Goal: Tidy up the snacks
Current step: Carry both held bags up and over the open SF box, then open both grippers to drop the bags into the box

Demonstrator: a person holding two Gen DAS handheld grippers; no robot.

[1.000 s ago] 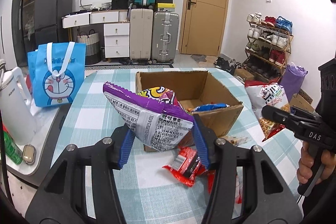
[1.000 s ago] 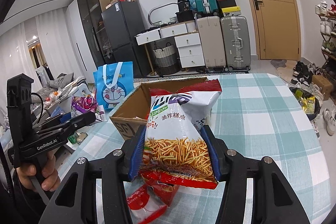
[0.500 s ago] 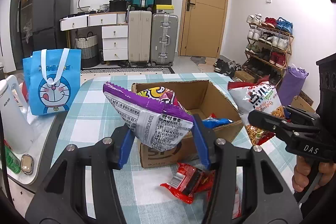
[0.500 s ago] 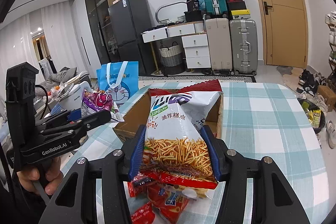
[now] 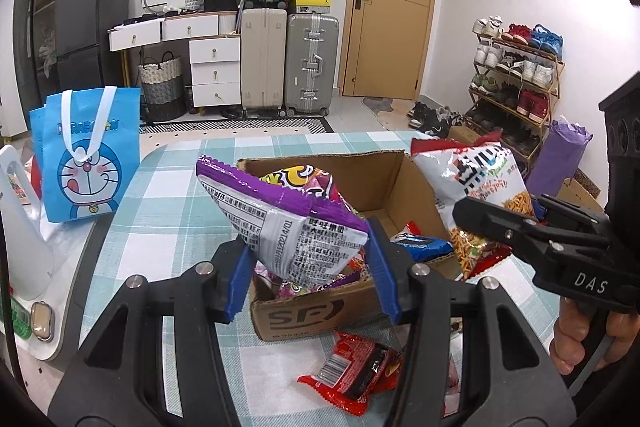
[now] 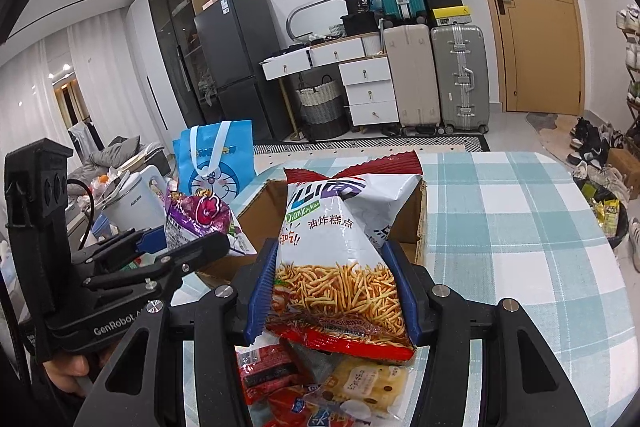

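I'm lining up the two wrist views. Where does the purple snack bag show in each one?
Left wrist: purple snack bag at centre, clamped in the left gripper above the cardboard box.
Right wrist: purple snack bag at mid-left, beyond the left gripper.
Shared landmark: blue cartoon tote bag.
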